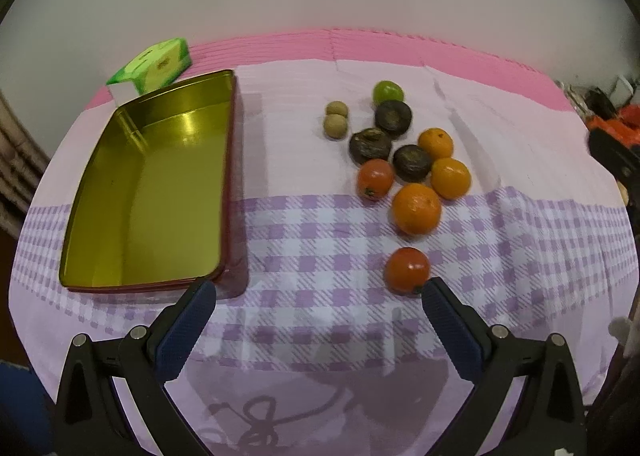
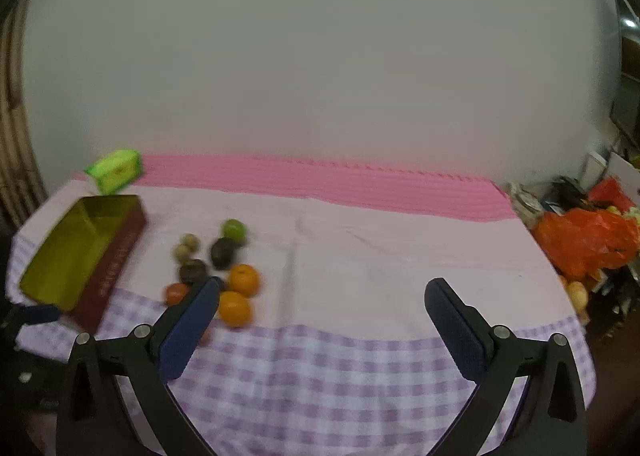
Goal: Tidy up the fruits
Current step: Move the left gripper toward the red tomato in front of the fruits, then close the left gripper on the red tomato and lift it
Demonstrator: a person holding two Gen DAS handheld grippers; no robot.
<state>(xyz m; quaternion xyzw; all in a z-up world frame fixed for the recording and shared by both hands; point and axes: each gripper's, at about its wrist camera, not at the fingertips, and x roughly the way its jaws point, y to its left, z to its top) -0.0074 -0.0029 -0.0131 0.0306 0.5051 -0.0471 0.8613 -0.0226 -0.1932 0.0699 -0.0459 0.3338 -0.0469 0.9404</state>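
Note:
An empty gold tin (image 1: 160, 176) with dark red sides lies at the left of the checked cloth. To its right sits a loose group of fruit: a green lime (image 1: 388, 92), two small brown fruits (image 1: 336, 118), three dark round ones (image 1: 393, 117), three oranges (image 1: 417, 209) and a red fruit (image 1: 375, 178). Another red fruit (image 1: 407, 270) lies apart, just beyond my left gripper's right fingertip. My left gripper (image 1: 320, 288) is open and holds nothing. My right gripper (image 2: 323, 284) hangs open above bare cloth, right of the oranges (image 2: 235, 308) and the tin (image 2: 80, 252).
A green carton (image 1: 160, 64) stands behind the tin near the wall. A pink mat (image 2: 320, 180) runs along the back of the table. Off the table's right edge there is an orange plastic bag (image 2: 588, 240) and clutter.

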